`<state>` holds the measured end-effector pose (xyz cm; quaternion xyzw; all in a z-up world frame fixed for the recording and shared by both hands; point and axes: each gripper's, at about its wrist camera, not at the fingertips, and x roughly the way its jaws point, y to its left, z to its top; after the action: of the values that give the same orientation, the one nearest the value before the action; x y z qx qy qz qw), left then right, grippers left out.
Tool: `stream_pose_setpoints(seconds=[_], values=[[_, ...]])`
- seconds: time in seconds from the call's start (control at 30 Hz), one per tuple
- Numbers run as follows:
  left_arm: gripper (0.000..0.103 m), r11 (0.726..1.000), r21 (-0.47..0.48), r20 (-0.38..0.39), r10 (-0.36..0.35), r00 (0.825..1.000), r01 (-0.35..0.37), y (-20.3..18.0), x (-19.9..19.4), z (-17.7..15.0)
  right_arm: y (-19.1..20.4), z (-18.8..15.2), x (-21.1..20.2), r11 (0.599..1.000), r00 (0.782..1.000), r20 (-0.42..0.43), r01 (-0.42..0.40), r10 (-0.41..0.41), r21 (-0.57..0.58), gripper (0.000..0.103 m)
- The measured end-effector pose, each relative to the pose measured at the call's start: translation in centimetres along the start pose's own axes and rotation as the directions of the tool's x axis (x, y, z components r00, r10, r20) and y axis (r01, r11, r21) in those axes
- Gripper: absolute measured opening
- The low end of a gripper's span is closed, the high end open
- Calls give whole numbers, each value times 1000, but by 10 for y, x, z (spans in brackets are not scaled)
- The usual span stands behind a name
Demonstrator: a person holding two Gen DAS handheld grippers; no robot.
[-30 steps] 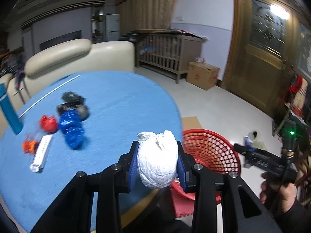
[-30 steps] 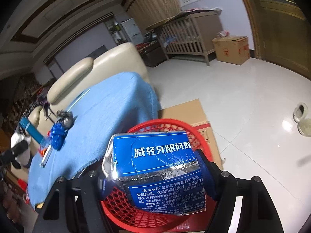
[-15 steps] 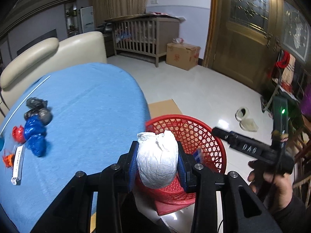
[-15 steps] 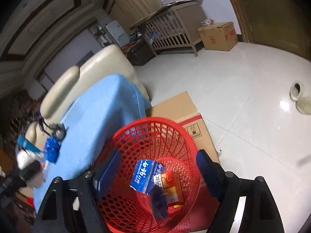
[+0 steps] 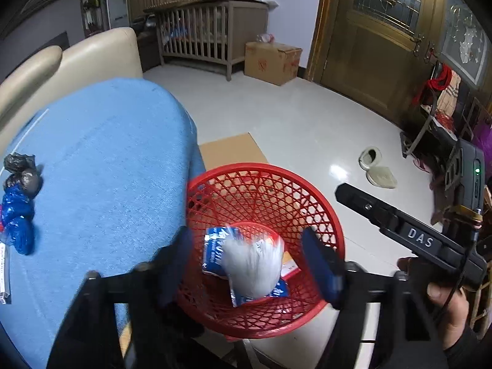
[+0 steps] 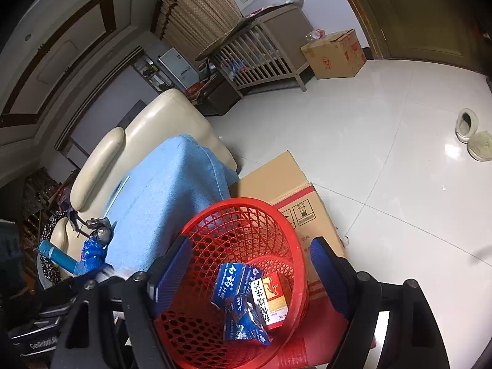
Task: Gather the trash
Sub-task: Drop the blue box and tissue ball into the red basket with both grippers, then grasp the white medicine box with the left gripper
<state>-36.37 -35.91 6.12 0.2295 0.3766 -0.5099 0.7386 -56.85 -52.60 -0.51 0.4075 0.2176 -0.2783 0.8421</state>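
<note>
Your left gripper (image 5: 250, 256) hangs over the red mesh basket (image 5: 310, 196), jaws opening, pads spread wide w/ nothing pressed between them. The white crumpled wad (image 5: 252, 269) sits blurred in the gap, clear of both pads, over the basket's inside and partly covering a blue toothpaste wrapper (image 5: 215, 252) on the basket floor; can't tell if it's landed or mid-air.

Your right gripper (image 6: 250, 266) is released too, jaws wide apart and empty, pointing down into the same basket (image 6: 212, 221). Through it you see blue wrappers (image 6: 235, 279) and a small red-and-white box (image 6: 272, 299) lying together at the bottom. In the left wrist view that gripper shows at right, held in your right hand (image 5: 442, 304).

Basket stands on a flat cardboard sheet (image 6: 276, 181) on the white tile floor, just beside the edge of the blue-covered table (image 5: 101, 160).

Trash left on the table, near its far-left side: a black crumpled bag (image 5: 18, 163), a grey ball (image 5: 26, 181) touching it, and a blue crumpled wrapper (image 5: 17, 218) right next to those. A white strip (image 5: 4, 273) lies at the frame edge.

Cream sofa (image 5: 92, 55) behind the table; wooden crib (image 5: 209, 33) and cardboard box (image 5: 272, 61) by the far wall; slippers (image 5: 376, 167) on the floor.
</note>
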Motion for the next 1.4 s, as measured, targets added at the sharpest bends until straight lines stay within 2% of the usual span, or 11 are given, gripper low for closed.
stream_pose_setpoints(seconds=[0.13, 0.23, 0.5, 0.6, 0.67, 0.8, 0.87, 0.93, 1.07, 1.23, 1.4], values=[[76, 999, -41, 0, 22, 1000, -22, 17, -8, -3, -1, -1, 1, 1000, 1000, 1, -4, 4, 13, 82], [76, 992, -124, 7, 32, 999, -31, 41, -17, -10, 0, -3, 1, 1000, 1000, -2, -5, 5, 10, 82], [76, 959, -263, 12, 109, 994, -103, 101, -43, -43, 24, -9, 6, 999, 999, -26, -30, 29, -33, 82], [76, 944, -300, 21, 152, 988, -139, 125, -62, -65, 39, -13, 9, 997, 998, -44, -42, 39, -61, 82], [76, 929, -331, 26, 185, 982, -166, 139, -73, -79, 48, -15, 11, 996, 998, -53, -46, 42, -82, 82], [76, 880, -427, 28, 246, 969, -211, 176, -96, -108, 71, -25, 19, 990, 995, -87, -65, 54, -127, 82], [76, 845, -480, 27, 283, 959, -236, 197, -107, -121, 84, -31, 22, 985, 993, -104, -78, 63, -153, 82], [76, 812, -523, 22, 314, 949, -257, 220, -115, -131, 99, -37, 25, 978, 990, -123, -94, 72, -185, 82], [77, 772, -570, -6, 339, 941, -282, 264, -119, -139, 129, -49, 29, 959, 984, -155, -128, 90, -253, 82], [77, 758, -568, -41, 363, 931, -321, 308, -113, -135, 159, -61, 34, 933, 977, -191, -157, 99, -323, 82], [77, 762, -566, -73, 334, 940, -315, 340, -94, -127, 175, -70, 43, 916, 970, -224, -169, 89, -364, 82]])
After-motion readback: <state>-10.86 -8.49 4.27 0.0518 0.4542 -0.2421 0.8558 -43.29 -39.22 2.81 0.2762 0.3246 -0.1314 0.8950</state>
